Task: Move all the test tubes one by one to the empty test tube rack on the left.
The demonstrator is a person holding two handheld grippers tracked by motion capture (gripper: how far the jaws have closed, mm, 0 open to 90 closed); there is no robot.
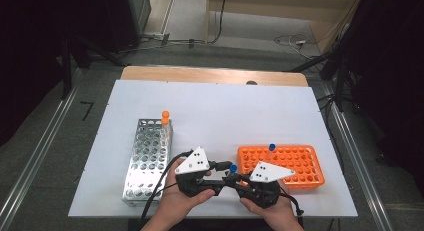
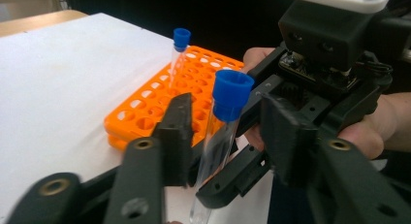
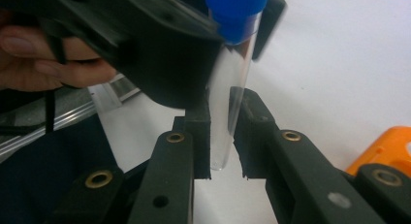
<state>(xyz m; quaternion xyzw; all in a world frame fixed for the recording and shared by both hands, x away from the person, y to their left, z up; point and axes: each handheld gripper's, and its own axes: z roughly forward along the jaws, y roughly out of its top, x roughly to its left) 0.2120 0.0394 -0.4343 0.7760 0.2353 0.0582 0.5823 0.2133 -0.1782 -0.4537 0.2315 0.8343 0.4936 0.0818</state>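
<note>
My right gripper (image 3: 220, 136) clamps the clear blue-capped plastic tube (image 3: 231, 83); my left gripper (image 2: 225, 136) jaws stand apart around it.

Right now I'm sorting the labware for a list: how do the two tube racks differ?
The orange rack is plastic and lies crosswise at the right; the metal rack is shiny silver and runs lengthwise at the left. The orange rack holds one blue-capped tube; the metal rack holds orange-capped tubes at its far end. Both are grids of round holes, mostly empty, on the white sheet.
</note>
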